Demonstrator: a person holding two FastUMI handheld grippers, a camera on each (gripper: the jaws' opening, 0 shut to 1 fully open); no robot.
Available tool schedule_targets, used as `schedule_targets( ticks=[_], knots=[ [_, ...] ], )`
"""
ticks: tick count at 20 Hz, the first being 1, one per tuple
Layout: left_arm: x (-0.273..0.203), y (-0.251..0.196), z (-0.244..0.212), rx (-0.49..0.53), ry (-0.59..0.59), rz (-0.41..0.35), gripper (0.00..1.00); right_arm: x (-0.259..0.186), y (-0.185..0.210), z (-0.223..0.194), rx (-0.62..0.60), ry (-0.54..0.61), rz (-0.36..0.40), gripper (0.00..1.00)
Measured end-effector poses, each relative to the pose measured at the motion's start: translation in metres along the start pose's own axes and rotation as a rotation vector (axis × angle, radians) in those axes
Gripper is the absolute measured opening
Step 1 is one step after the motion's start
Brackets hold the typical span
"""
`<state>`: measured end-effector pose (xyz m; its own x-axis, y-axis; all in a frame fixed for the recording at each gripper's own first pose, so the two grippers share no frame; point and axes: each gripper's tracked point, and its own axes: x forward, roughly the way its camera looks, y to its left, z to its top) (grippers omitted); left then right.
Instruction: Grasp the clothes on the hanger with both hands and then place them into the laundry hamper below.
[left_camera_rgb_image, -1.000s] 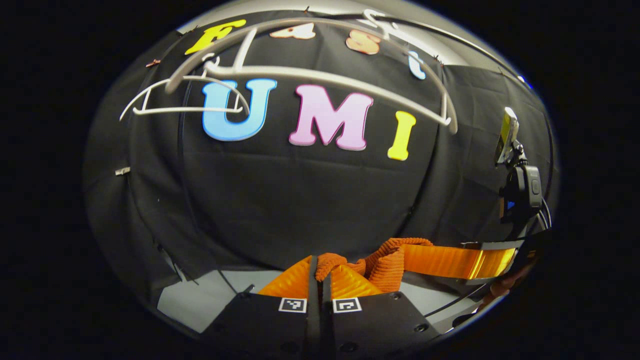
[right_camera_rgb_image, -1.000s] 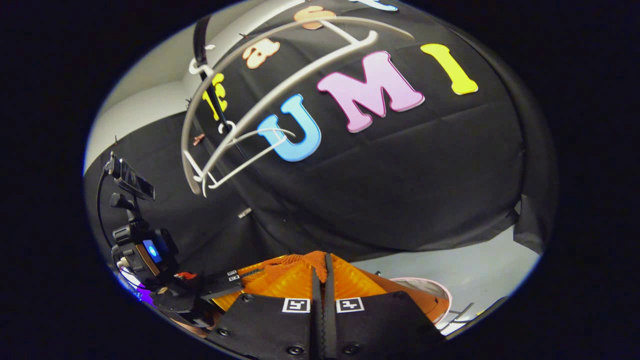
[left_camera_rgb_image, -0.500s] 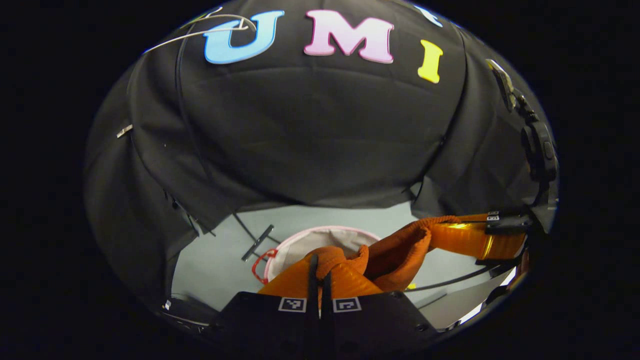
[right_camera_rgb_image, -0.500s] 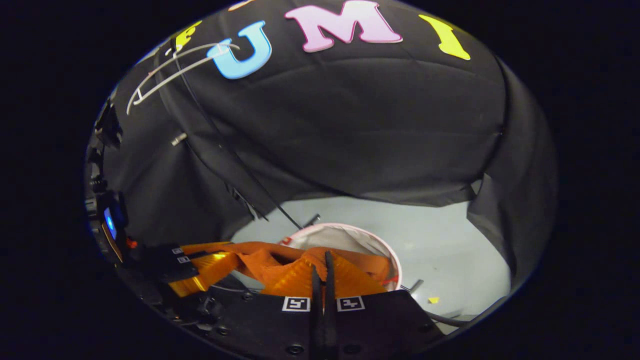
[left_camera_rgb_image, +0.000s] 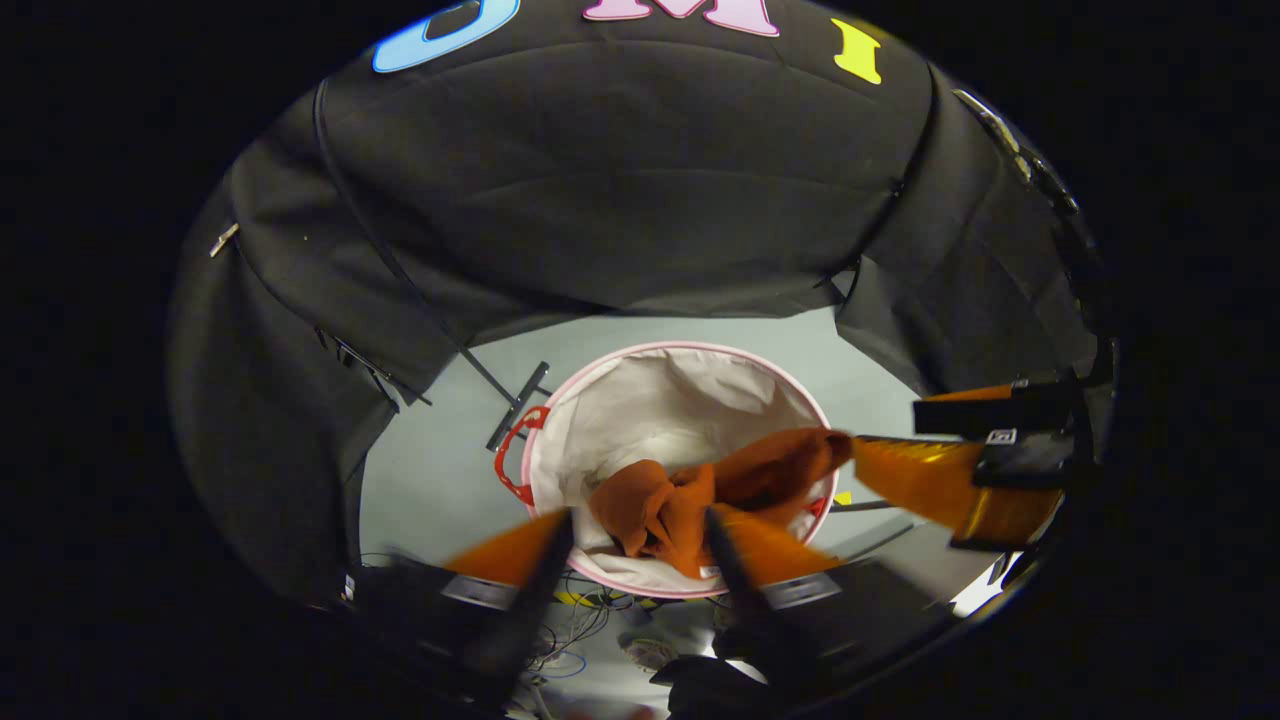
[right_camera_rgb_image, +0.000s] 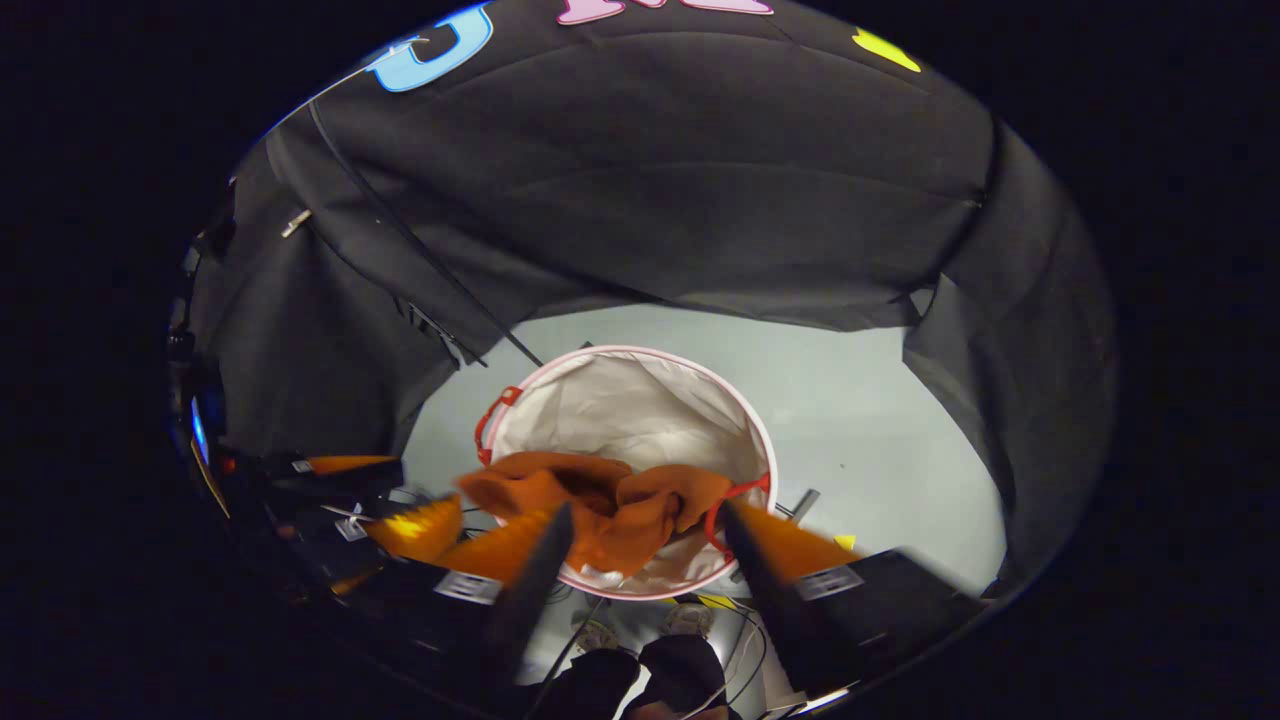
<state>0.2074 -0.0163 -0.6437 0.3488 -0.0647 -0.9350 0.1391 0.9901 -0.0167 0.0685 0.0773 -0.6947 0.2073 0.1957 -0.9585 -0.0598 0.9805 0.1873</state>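
The orange garment (left_camera_rgb_image: 690, 495) hangs bunched inside the near side of the white, pink-rimmed laundry hamper (left_camera_rgb_image: 680, 347), free of both grippers. My left gripper (left_camera_rgb_image: 638, 514) is open above it, its fingers blurred and wide apart. In the right gripper view the same garment (right_camera_rgb_image: 610, 505) sits over the hamper's (right_camera_rgb_image: 640, 350) near edge, and my right gripper (right_camera_rgb_image: 648, 508) is open with nothing between its fingers. The right gripper (left_camera_rgb_image: 890, 432) also shows at the right of the left gripper view, the left gripper (right_camera_rgb_image: 425, 487) at the left of the right gripper view. Whether the garment has settled, I cannot tell.
The hamper stands on a grey floor (right_camera_rgb_image: 880, 440) and has red handles (left_camera_rgb_image: 508, 465) at its sides. A dark metal bar (left_camera_rgb_image: 518, 405) lies on the floor behind it. Cables and a person's shoes (right_camera_rgb_image: 640, 625) are just below the hamper. Black cloth walls close in around.
Both grippers went from shut on the garment to open and tipped down toward the floor. The garment dropped from between them into the hamper. The hangers left the views.
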Motion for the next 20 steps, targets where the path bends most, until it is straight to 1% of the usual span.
schedule_targets(
  ticks=[1,2,3,6,10,12,15,18,20],
  knots=[
    [0.002,0.003,0.0,-0.003,0.005,0.011,0.93,-0.01,-0.008,0.001,0.002,-0.006,-0.029,0.99],
    [0.002,0.0,-0.001,-0.011,0.011,0.003,0.95,-0.016,-0.008,0.004,0.003,-0.01,-0.049,0.99],
    [0.001,-0.002,0.0,-0.021,0.01,-0.002,0.96,-0.012,-0.008,0.006,0.002,-0.01,-0.057,0.99],
    [-0.005,-0.004,0.003,-0.046,-0.006,-0.009,0.95,-0.014,-0.007,0.008,-0.023,-0.023,-0.056,0.99],
    [-0.019,-0.006,0.011,-0.072,-0.05,-0.003,0.95,-0.026,0.012,0.009,-0.089,-0.062,-0.004,0.99],
    [-0.032,-0.003,0.014,-0.08,-0.091,0.01,0.95,-0.037,0.018,0.013,-0.107,-0.109,-0.006,0.99],
    [-0.062,0.002,0.028,-0.084,-0.193,0.016,0.95,-0.069,0.029,0.024,-0.08,-0.192,-0.014,1.0],
    [-0.109,0.01,0.036,-0.097,-0.309,0.022,0.95,-0.115,0.033,0.035,-0.044,-0.286,-0.039,1.0],
    [-0.146,0.015,0.04,-0.112,-0.378,0.039,0.95,-0.148,0.039,0.045,-0.014,-0.355,-0.047,1.0]
  ],
)
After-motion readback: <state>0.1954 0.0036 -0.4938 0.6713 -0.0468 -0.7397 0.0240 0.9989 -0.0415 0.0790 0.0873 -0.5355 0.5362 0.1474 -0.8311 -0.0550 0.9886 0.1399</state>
